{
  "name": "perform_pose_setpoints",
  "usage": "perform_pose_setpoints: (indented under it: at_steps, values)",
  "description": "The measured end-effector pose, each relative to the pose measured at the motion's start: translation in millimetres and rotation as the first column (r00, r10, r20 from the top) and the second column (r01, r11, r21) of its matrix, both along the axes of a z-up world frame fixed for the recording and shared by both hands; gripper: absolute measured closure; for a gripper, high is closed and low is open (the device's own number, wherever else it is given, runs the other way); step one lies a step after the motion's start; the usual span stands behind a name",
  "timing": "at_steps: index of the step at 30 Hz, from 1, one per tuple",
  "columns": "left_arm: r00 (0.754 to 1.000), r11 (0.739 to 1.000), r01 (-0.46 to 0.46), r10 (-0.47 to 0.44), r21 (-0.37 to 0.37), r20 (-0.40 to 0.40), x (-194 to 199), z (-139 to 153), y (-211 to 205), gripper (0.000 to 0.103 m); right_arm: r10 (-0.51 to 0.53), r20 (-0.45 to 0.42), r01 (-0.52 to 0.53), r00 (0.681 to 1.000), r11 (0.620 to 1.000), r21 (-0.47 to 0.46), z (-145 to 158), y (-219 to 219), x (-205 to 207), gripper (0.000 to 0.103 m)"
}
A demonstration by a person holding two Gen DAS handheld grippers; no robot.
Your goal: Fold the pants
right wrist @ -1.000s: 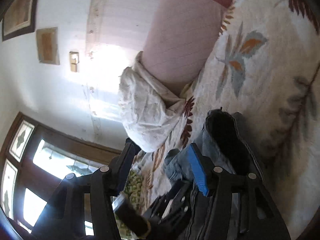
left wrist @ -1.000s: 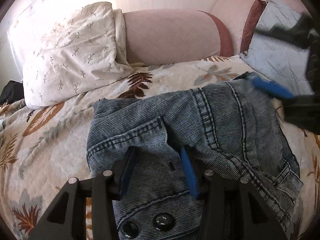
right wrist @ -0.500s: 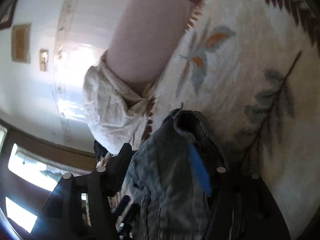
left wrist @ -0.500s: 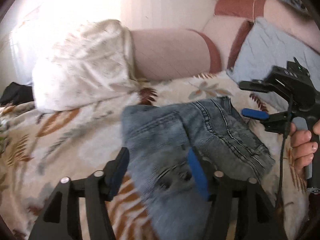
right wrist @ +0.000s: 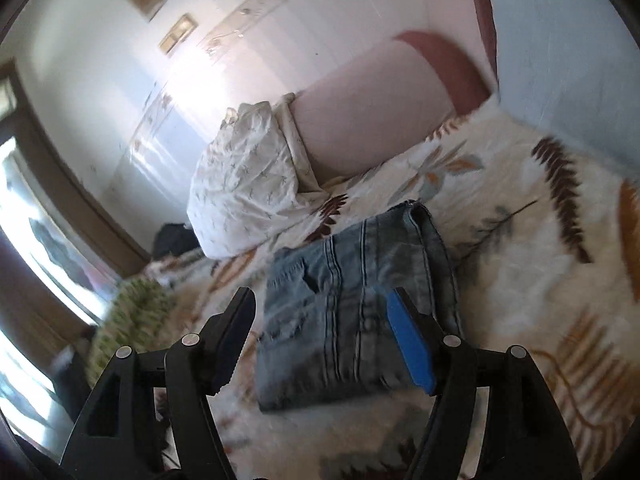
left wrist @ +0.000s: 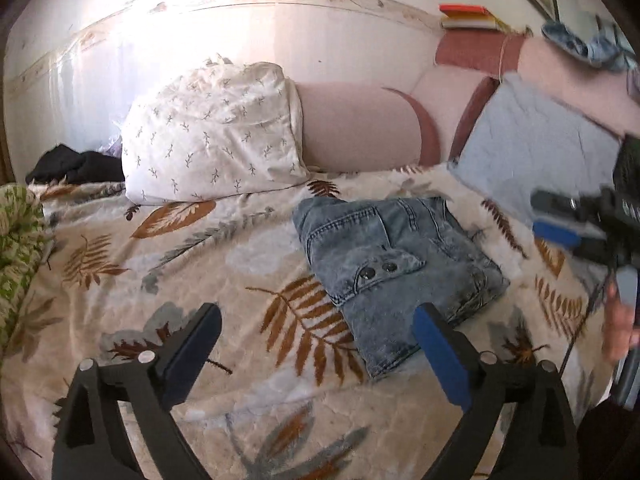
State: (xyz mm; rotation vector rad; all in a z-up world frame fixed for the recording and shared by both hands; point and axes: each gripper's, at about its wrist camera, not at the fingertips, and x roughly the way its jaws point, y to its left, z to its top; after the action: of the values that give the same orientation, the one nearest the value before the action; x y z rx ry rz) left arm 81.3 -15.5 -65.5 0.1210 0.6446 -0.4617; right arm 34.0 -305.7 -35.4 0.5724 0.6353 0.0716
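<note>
The blue denim pants (left wrist: 396,264) lie folded into a compact rectangle on the leaf-patterned bedspread (left wrist: 168,272), two dark buttons showing on top. They also show in the right wrist view (right wrist: 352,312). My left gripper (left wrist: 316,352) is open and empty, held back from the pants' near edge. My right gripper (right wrist: 320,336) is open and empty above the pants' near edge; it also shows at the right of the left wrist view (left wrist: 560,228), to the right of the pants.
A white patterned pillow (left wrist: 212,140) and a pink bolster (left wrist: 360,128) lie at the head of the bed. A light blue cushion (left wrist: 532,148) sits far right. Dark clothing (left wrist: 76,166) and a green patterned cloth (left wrist: 18,232) lie at the left.
Both grippers have pulled back and up from the pants, which now lie farther away and folded. The left gripper's jaws have opened wider.
</note>
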Motion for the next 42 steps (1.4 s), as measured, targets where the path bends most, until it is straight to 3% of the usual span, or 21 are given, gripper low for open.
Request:
perform_pose_setpoints:
  at_steps: [4,8,12,16,23,26,38,42]
  values:
    - [0.998,0.999,-0.031,0.031,-0.011,-0.055,15.2,-11.8,1.6,0.005,0.074,-0.020,-0.073,0.997,0.996,0.058,-14.7,27.5,11.9,0.033]
    - [0.997,0.998,-0.049,0.051,0.036,-0.059,26.9,-24.4,4.4,0.005,0.076,-0.113,-0.085,0.991,0.994,-0.073,-32.5,54.3,39.4,0.034]
    - [0.990,0.995,-0.092,0.088,-0.036,-0.107,45.9,-28.3,9.8,0.005,0.092,-0.162,-0.119,0.982,0.979,-0.168,-47.3,65.1,54.0,0.034]
    - [0.985,0.993,-0.097,0.087,-0.063,-0.148,59.5,-38.1,-3.4,0.005,0.072,-0.198,-0.109,0.978,0.977,-0.185,-57.5,60.1,55.8,0.034]
    - [0.988,0.996,-0.044,0.030,-0.084,-0.153,70.5,-40.9,-34.1,0.005,0.102,-0.238,-0.157,0.966,0.962,-0.225,-67.5,64.7,55.1,0.036]
    - [0.988,0.999,-0.032,0.025,-0.041,-0.154,74.3,-47.6,-43.0,0.005,0.123,-0.274,-0.187,0.954,0.957,-0.221,-81.1,65.6,57.5,0.036]
    - [0.989,0.993,0.011,0.008,0.122,-0.150,86.5,-69.8,-68.4,0.002,0.162,-0.278,-0.229,0.947,0.947,-0.227,-90.8,68.1,56.0,0.035]
    - [0.977,0.994,-0.001,0.025,0.112,-0.212,93.1,-78.4,-65.5,0.000,0.165,-0.285,-0.236,0.944,0.942,-0.239,-92.9,71.2,55.7,0.034]
